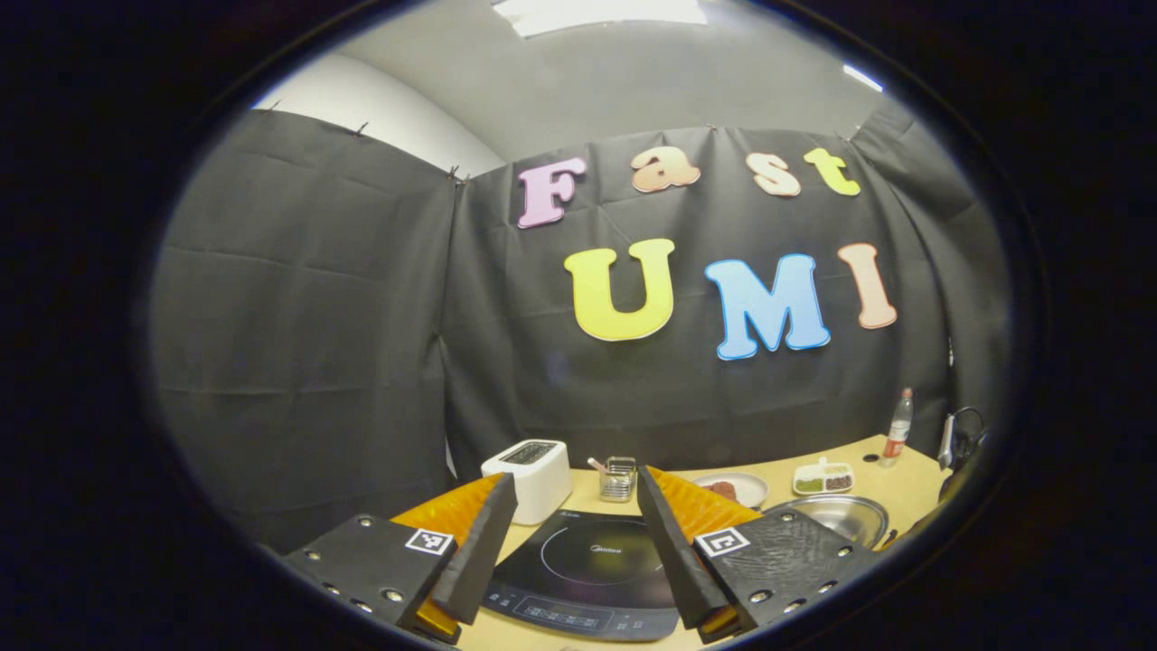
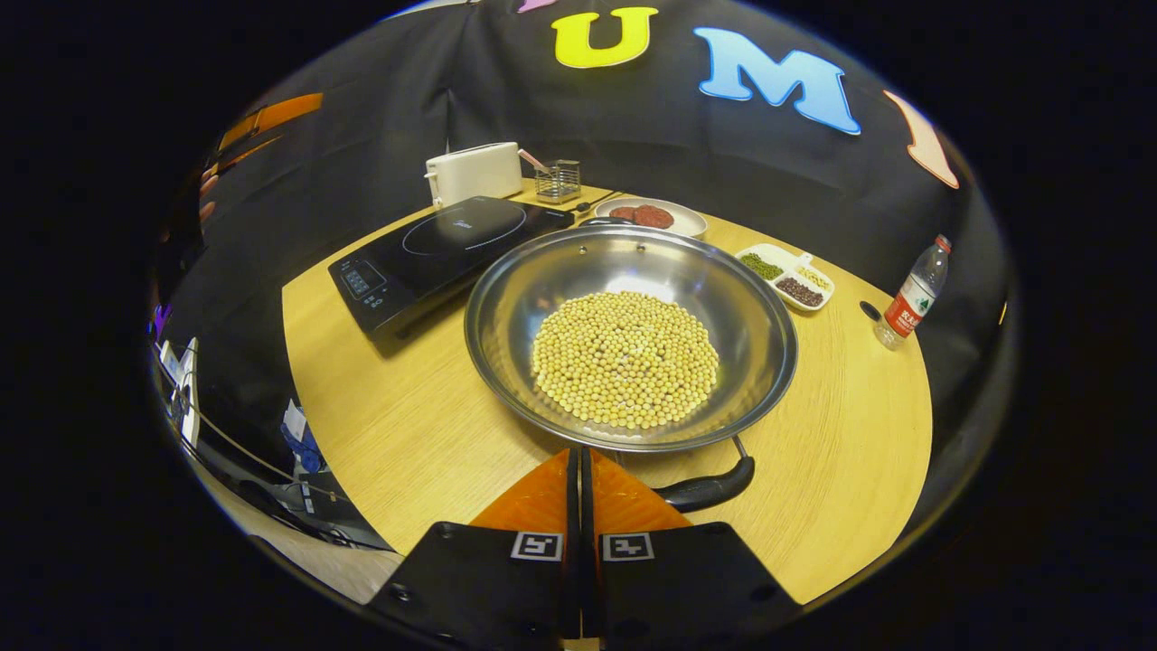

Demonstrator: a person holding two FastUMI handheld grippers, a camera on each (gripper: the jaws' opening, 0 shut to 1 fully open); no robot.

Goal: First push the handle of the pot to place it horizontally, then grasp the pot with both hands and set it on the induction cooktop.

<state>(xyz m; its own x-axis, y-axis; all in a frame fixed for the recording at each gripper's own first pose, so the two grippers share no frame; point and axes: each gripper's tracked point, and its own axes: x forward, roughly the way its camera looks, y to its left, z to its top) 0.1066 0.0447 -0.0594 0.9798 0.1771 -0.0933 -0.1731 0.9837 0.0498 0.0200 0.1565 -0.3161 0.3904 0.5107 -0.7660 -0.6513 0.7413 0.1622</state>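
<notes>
Steel pot (image 2: 630, 334) full of soybeans (image 2: 625, 359) looks heavy and slick, so we nudge its black handle (image 2: 710, 491) with right gripper (image 2: 579, 470) pressed together, left gripper (image 1: 576, 506) spread apart, then lift level by opposite rims.

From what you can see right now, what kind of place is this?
Probably a mock kitchen set up in a cloth-walled booth: an induction cooktop, a white toaster and a steel pot of soybeans share one wooden table.

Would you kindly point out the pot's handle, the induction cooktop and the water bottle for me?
pot's handle (image 2: 710, 491), right gripper view, on the dark grip below the rim.
induction cooktop (image 2: 461, 231), right gripper view, on the glass inside the ring.
water bottle (image 2: 911, 298), right gripper view, on its label.
</notes>
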